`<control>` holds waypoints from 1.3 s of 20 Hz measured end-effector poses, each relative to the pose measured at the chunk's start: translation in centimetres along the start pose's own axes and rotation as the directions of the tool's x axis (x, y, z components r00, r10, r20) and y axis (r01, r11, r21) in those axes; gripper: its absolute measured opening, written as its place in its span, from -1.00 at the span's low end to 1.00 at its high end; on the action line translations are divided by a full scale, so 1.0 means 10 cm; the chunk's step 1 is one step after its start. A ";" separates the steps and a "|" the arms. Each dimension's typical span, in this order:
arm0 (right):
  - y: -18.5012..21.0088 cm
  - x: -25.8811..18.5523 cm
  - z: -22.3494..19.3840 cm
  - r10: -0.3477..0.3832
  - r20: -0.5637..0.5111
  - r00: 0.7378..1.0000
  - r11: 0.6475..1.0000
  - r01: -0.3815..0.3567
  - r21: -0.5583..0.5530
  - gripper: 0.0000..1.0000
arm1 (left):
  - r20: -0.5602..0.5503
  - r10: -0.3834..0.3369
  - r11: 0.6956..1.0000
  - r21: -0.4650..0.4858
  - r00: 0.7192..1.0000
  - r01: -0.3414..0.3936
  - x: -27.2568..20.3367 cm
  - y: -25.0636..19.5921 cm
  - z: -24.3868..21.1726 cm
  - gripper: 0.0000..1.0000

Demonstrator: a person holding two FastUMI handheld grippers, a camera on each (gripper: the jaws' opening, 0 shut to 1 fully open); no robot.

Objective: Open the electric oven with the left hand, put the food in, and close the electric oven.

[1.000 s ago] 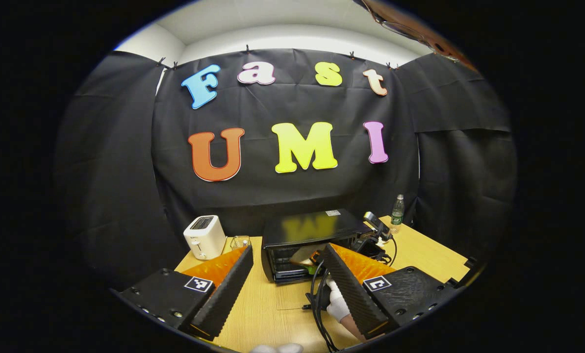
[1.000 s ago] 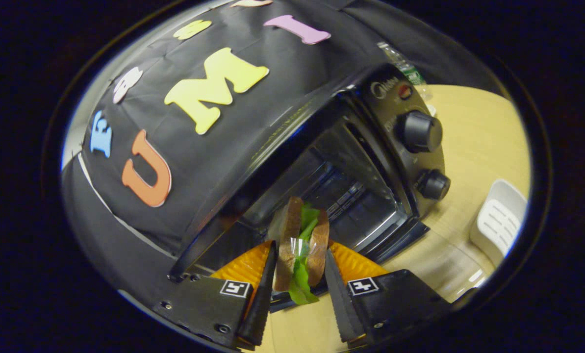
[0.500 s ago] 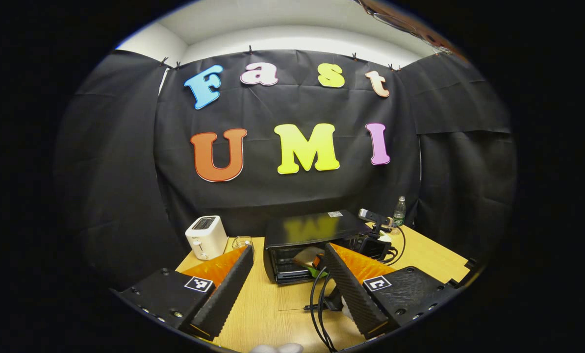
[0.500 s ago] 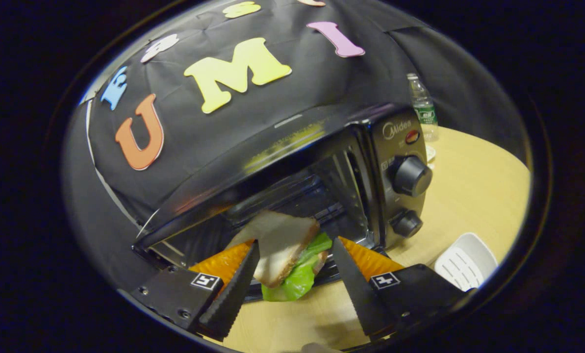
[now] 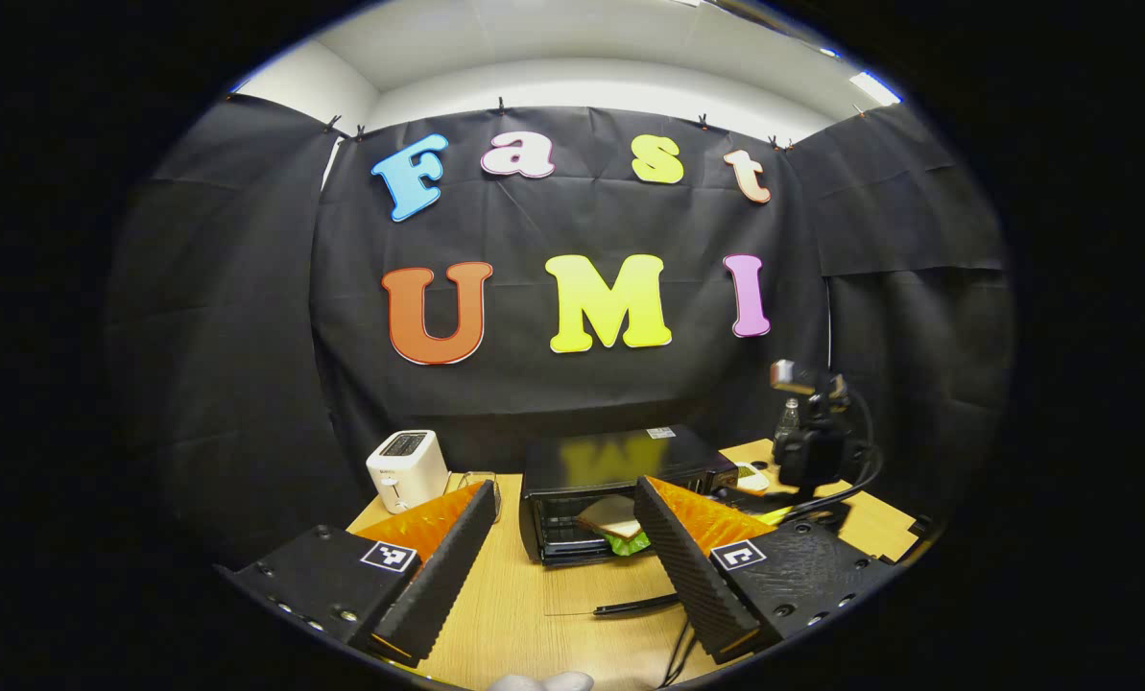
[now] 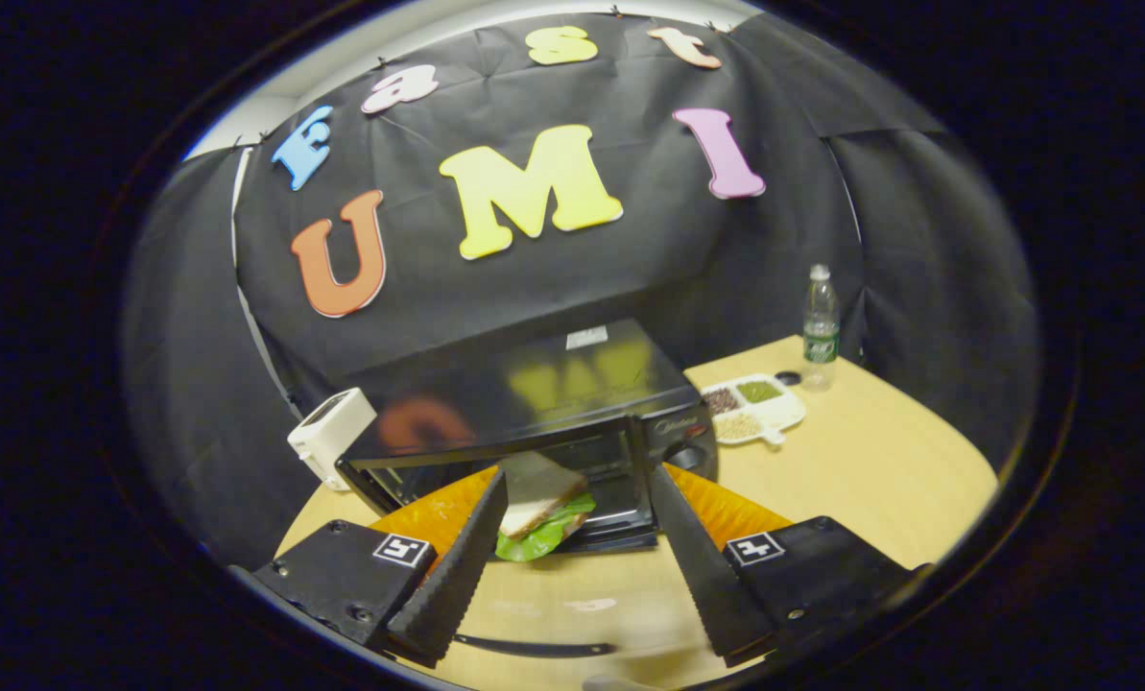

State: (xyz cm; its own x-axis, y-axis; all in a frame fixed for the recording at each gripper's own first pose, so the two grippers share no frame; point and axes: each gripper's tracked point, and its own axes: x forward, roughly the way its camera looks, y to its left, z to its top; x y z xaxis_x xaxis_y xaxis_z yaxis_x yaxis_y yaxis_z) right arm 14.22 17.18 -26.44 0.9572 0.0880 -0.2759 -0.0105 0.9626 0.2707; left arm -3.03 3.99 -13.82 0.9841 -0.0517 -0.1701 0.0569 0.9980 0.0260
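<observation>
At nine o'clock of the oven, your white toaster (image 5: pixel 402 469) stands at the counter's (image 6: pixel 879 470) far left edge. Your left gripper (image 5: pixel 560 552) hangs over the near counter with its jaws spread wide and nothing between them.

Straight ahead at twelve o'clock sits the electric oven (image 6: pixel 534 403), a black box with a glossy top, its front open toward you. The sandwich (image 6: pixel 536 505) lies in the oven's mouth: a slice of pale bread with a brown crust on top and green lettuce spilling out at the lower front edge. It lies tilted rather than flat, with one corner and the lettuce pointing out toward you at about seven o'clock in the right gripper view; its long axis runs from that corner back into the oven.

Your right gripper (image 6: pixel 579 566) is in front of the oven, jaws wide apart and not touching the sandwich.

At two o'clock of the oven a white divided dish (image 6: pixel 754 408) holds grains, and farther right a clear bottle (image 6: pixel 820 328) stands upright.
</observation>
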 end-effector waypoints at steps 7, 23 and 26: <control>-0.73 -1.02 1.01 -0.030 0.146 0.989 0.995 0.044 -0.095 0.97 | -0.079 0.012 1.000 0.011 0.997 -0.011 0.15 -0.13 -0.59 0.91; -1.70 -1.59 1.79 -0.026 0.178 0.984 0.977 0.063 -0.202 0.99 | -0.444 0.026 0.997 -0.057 0.896 -0.057 0.50 -1.02 -2.87 0.92; -1.75 -1.57 1.78 -0.016 0.154 0.988 0.971 0.053 -0.234 0.90 | -0.469 0.034 0.994 -0.075 0.882 -0.078 0.60 -1.11 -3.06 0.92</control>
State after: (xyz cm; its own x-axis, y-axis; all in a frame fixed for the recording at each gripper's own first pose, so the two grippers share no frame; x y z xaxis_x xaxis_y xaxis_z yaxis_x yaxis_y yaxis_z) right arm 4.48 -5.59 -10.46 0.9904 0.0317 -0.1346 -0.0276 0.9991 0.0322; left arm -2.93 -6.30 -45.31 0.7913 0.0049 -0.6114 -0.0330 0.9989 -0.0347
